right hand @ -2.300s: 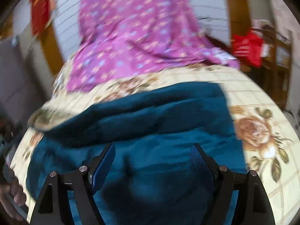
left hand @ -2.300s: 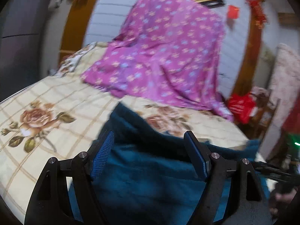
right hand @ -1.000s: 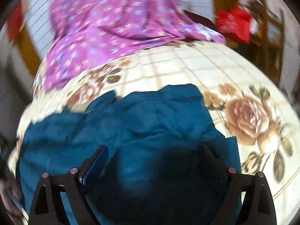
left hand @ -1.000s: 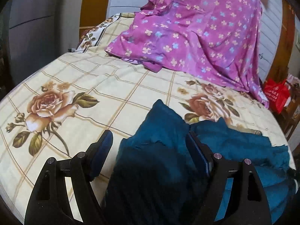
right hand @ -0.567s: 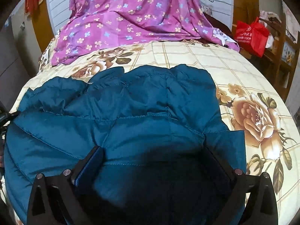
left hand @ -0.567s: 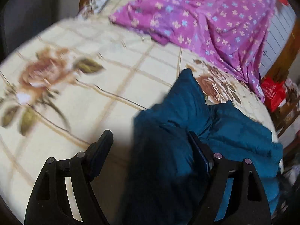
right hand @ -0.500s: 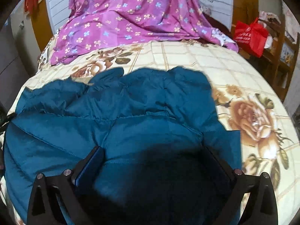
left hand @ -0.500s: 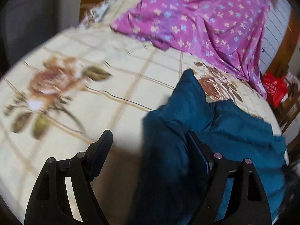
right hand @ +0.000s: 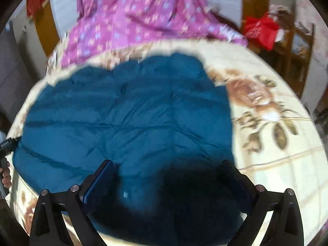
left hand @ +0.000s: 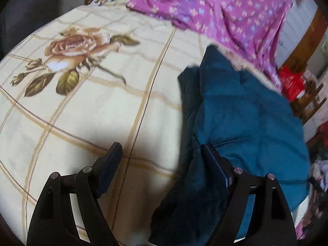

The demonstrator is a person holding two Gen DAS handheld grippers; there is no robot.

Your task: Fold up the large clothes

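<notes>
Since a second ago the left tongs (left hand: 162,153) have slid leftward off the teal padded jacket (right hand: 127,119), so that mostly bare floral bedsheet (left hand: 86,110) now lies between their jaws; the right tongs (right hand: 166,168) have just been opening and stand at their widest. Both tongs are released, gripping nothing. In the left wrist view the jacket's (left hand: 242,119) rumpled left edge lies under the right-hand jaw and spreads away to the right. In the right wrist view the jacket lies spread flat on the bed, its near part in shadow between and beneath the wide-apart jaws, reaching far toward the purple flowered cloth (right hand: 131,20). A red bag (right hand: 260,30) sits at far right.
</notes>
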